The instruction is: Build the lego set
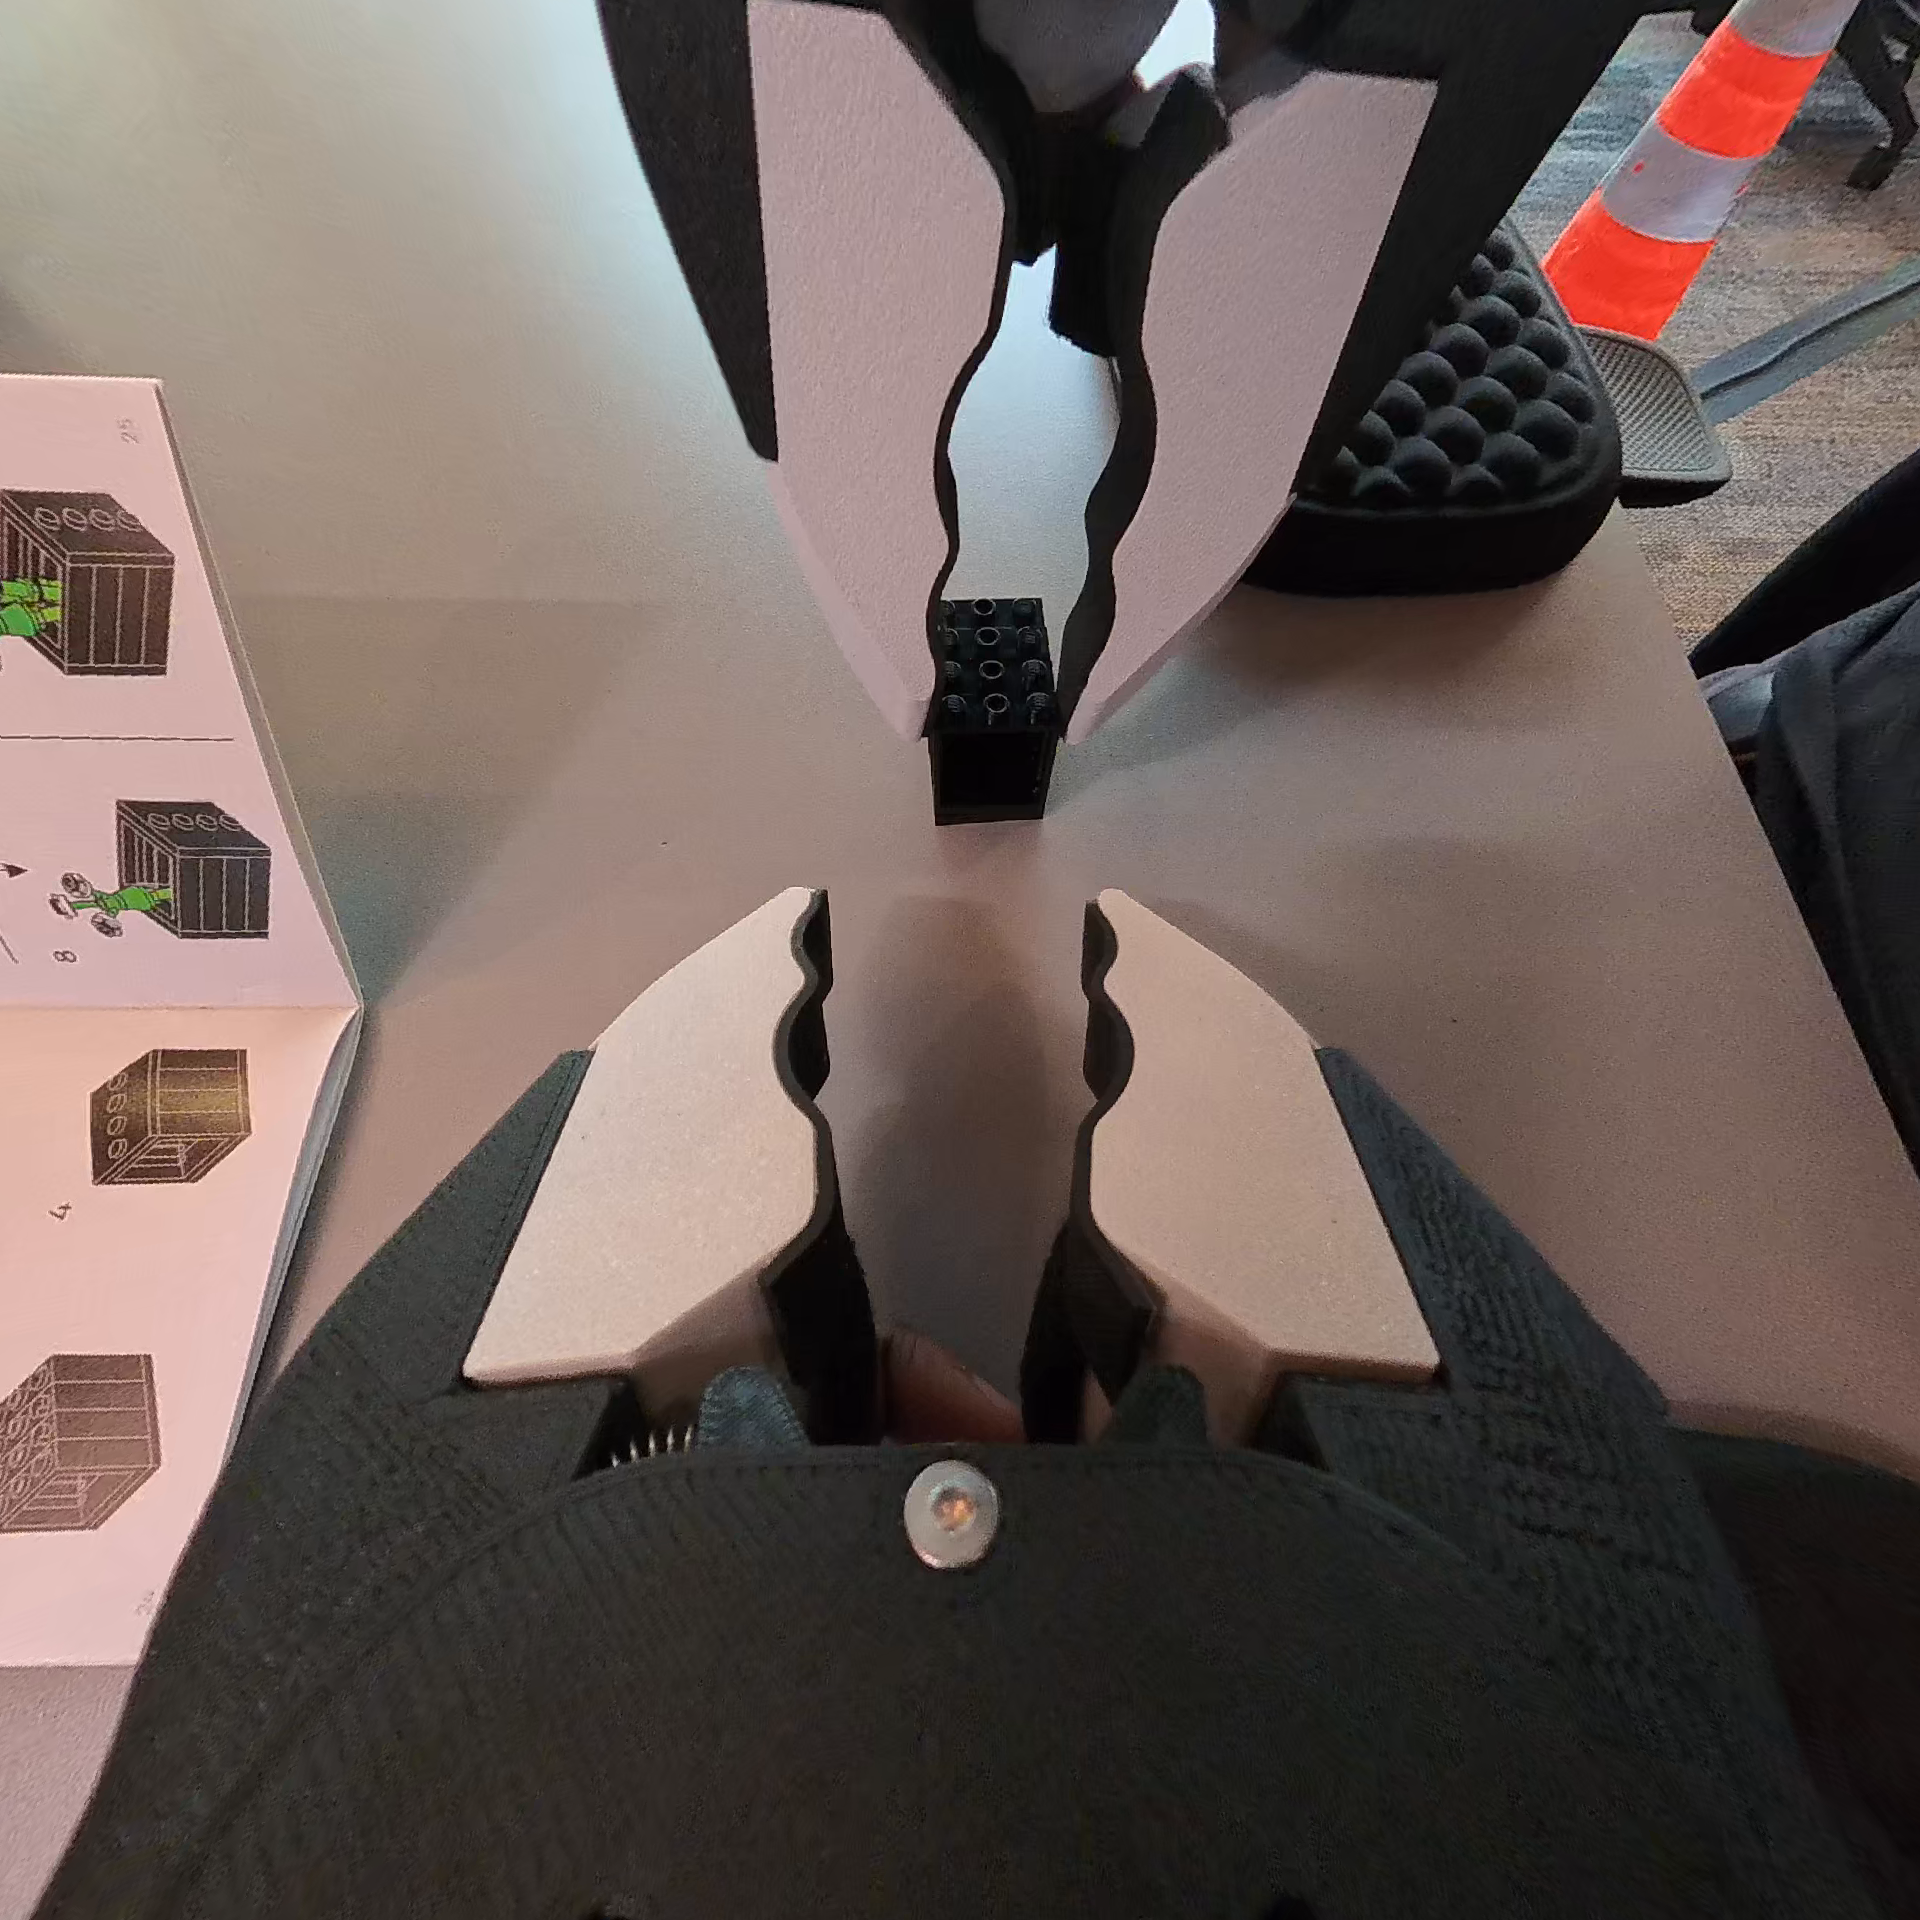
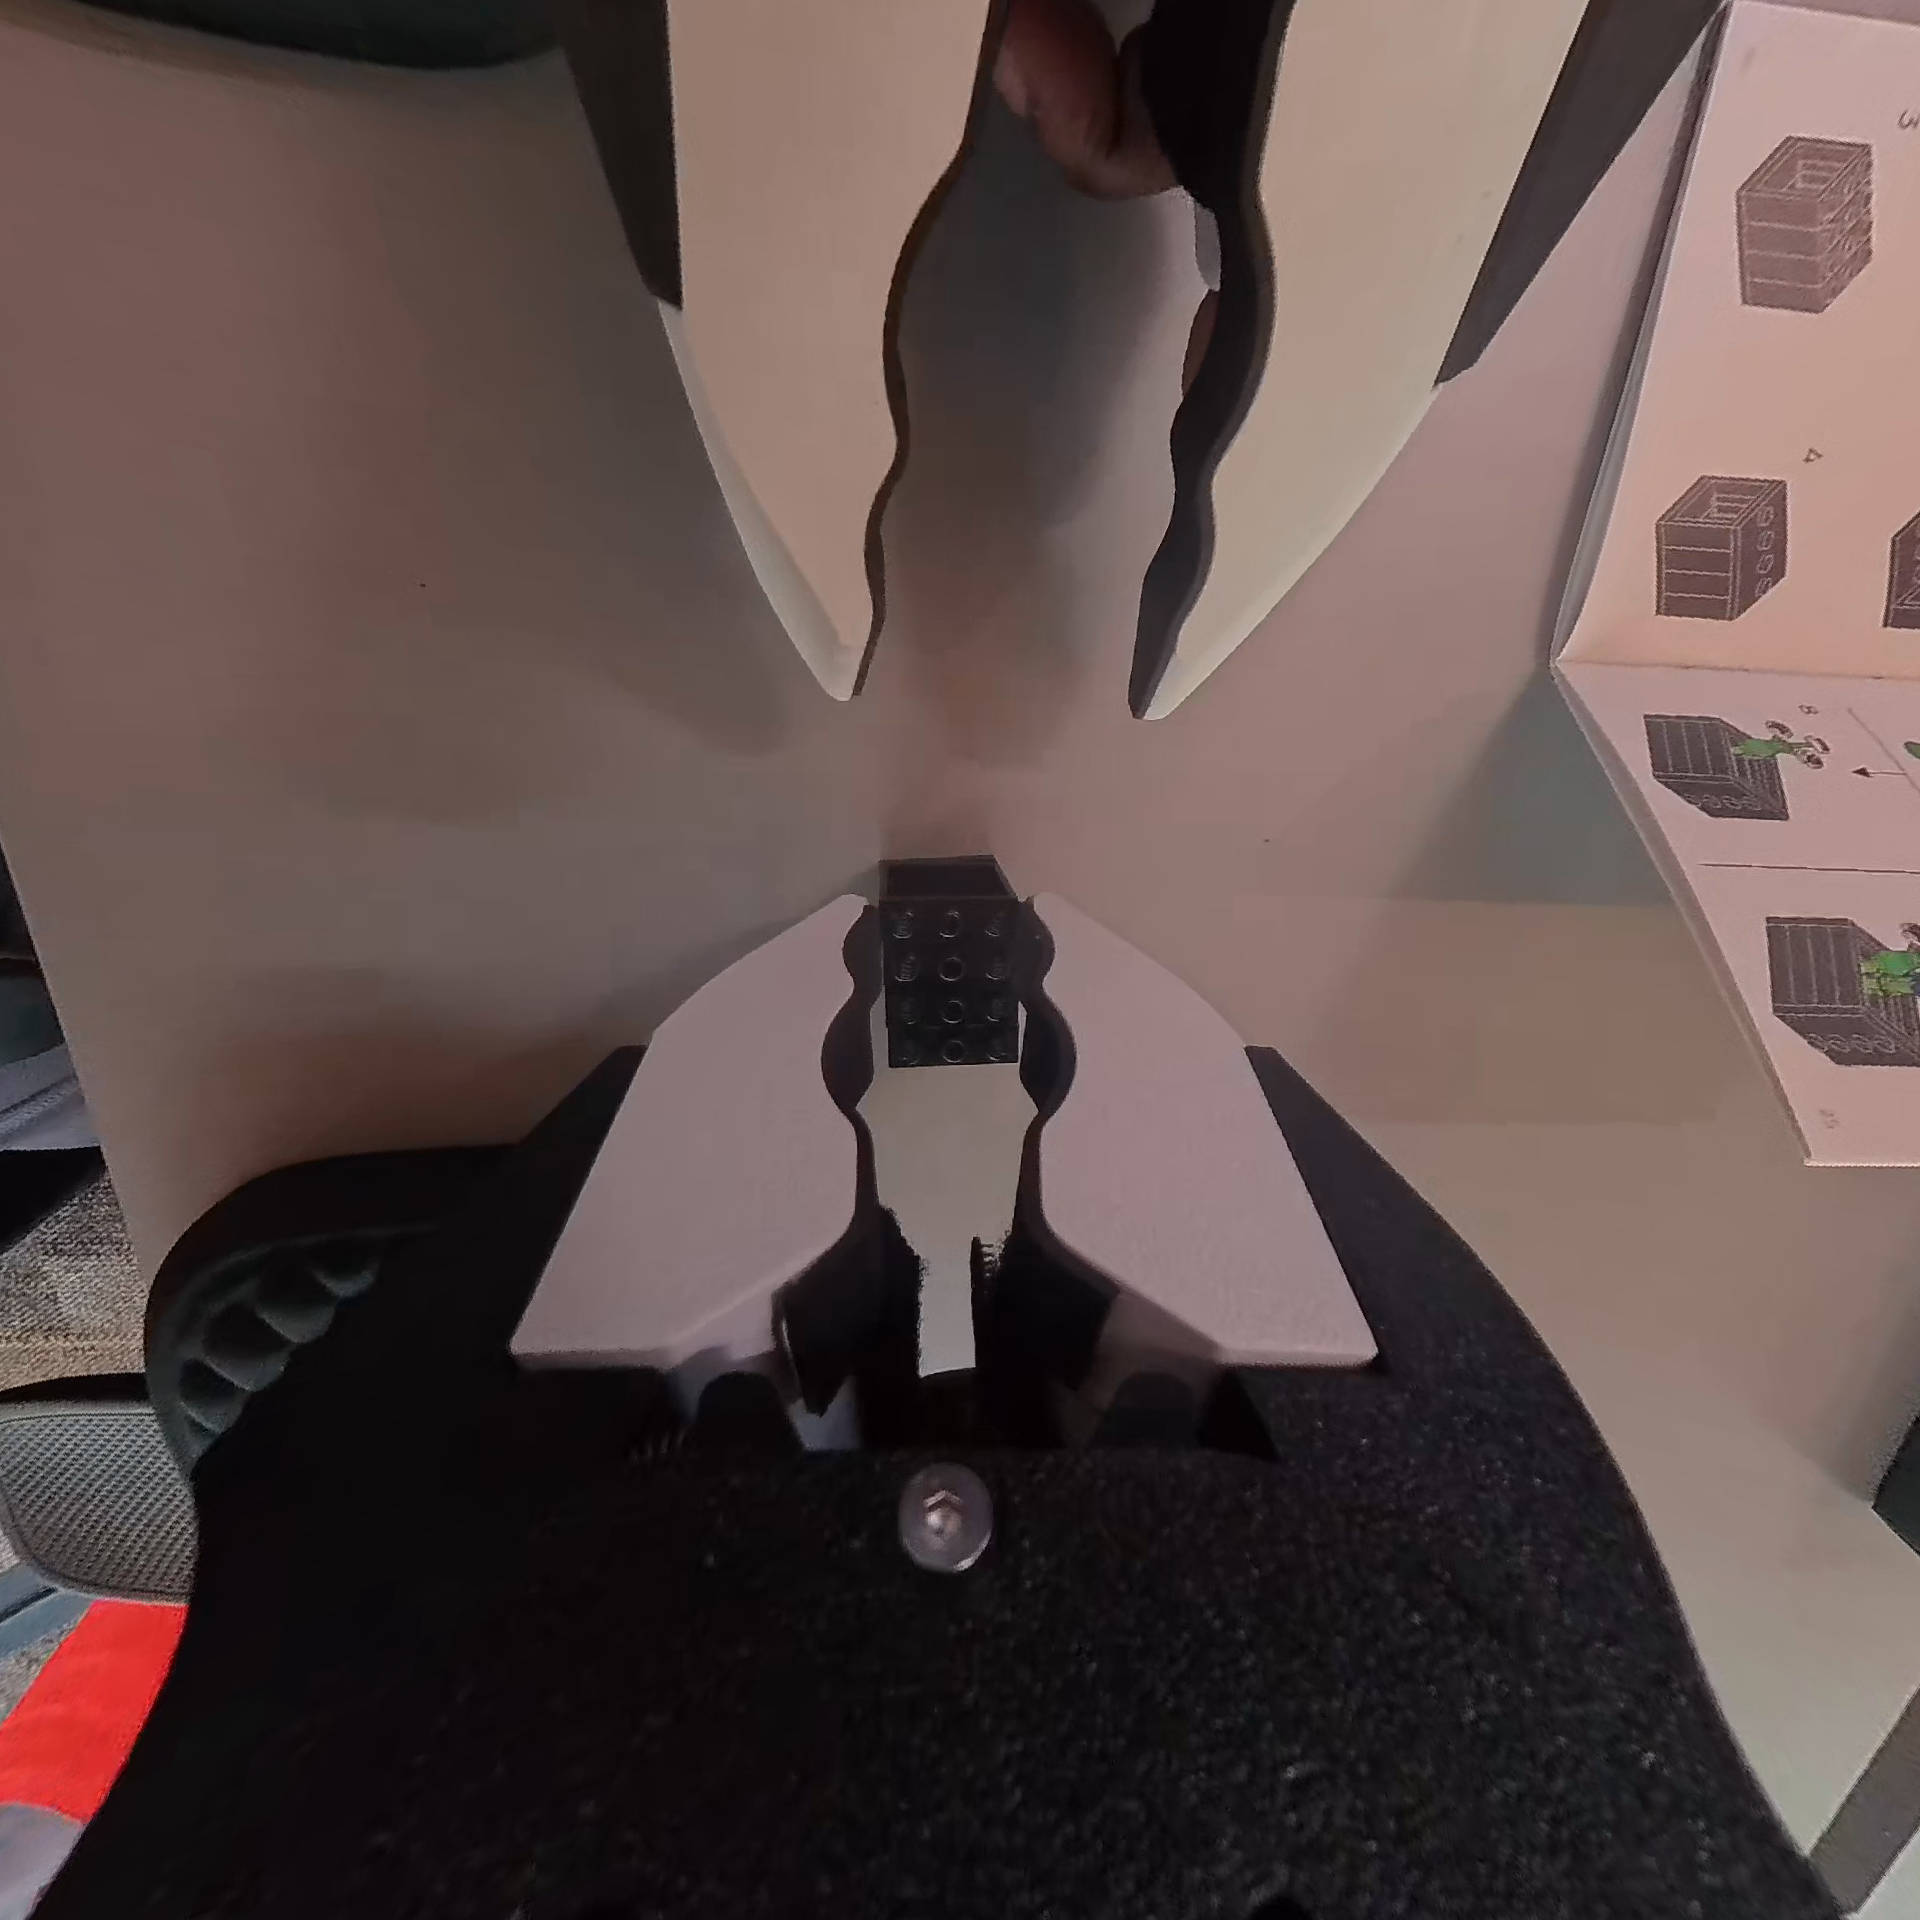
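While right gripper (image 1: 995, 732) flanks black block (image 1: 992, 717), booklet (image 1: 125, 935) beside.

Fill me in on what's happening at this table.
A person is building a lego set with a hand-held gripper in each hand. The right hand-held gripper has its fingertips on either side of a black lego block standing on the grey table. The left hand-held gripper faces it, open and empty, just short of the block. An open instruction booklet lies to the side.
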{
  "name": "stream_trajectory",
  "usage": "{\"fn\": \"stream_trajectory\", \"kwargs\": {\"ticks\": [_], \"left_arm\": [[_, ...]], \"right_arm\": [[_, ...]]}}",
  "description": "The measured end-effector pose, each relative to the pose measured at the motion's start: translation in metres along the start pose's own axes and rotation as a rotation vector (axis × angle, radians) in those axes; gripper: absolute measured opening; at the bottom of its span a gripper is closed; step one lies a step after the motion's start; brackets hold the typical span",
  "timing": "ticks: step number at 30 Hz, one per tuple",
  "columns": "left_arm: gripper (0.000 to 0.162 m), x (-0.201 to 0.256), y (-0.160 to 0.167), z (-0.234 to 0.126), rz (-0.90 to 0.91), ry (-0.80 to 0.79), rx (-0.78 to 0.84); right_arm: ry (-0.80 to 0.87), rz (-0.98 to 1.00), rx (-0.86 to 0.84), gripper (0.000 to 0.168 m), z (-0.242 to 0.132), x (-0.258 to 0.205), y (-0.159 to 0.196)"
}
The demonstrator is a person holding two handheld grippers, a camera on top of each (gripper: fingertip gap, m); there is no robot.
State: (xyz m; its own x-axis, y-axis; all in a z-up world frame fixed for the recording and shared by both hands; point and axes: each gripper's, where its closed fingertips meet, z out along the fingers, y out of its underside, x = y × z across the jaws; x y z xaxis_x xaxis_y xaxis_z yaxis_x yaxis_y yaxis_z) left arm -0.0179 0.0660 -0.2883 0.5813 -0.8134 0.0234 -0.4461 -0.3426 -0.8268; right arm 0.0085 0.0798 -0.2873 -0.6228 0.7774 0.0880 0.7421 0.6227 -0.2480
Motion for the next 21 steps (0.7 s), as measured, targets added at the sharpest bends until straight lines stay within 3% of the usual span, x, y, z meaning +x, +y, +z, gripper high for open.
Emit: {"fn": "stream_trajectory", "kwargs": {"ticks": [4, 8, 12, 15, 21], "left_arm": [[0.046, 0.000, 0.001, 0.001, 0.000, -0.004, -0.005], [0.046, 0.000, 0.002, 0.002, 0.008, -0.007, -0.016], [0.046, -0.001, 0.004, 0.003, 0.019, -0.019, -0.031], [0.044, -0.002, 0.003, 0.005, 0.051, -0.043, -0.039], [0.043, -0.002, 0.000, 0.019, 0.098, -0.037, -0.074]], "right_arm": [[0.020, -0.028, -0.005, 0.025, 0.000, 0.000, 0.000], [-0.036, 0.068, 0.025, 0.043, 0.006, -0.005, 0.000], [0.015, 0.124, 0.120, 0.054, -0.009, 0.003, -0.005], [0.033, 0.184, 0.195, 0.050, -0.017, 0.007, 0.007], [0.029, 0.192, 0.317, 0.044, 0.007, -0.002, 0.034]]}}
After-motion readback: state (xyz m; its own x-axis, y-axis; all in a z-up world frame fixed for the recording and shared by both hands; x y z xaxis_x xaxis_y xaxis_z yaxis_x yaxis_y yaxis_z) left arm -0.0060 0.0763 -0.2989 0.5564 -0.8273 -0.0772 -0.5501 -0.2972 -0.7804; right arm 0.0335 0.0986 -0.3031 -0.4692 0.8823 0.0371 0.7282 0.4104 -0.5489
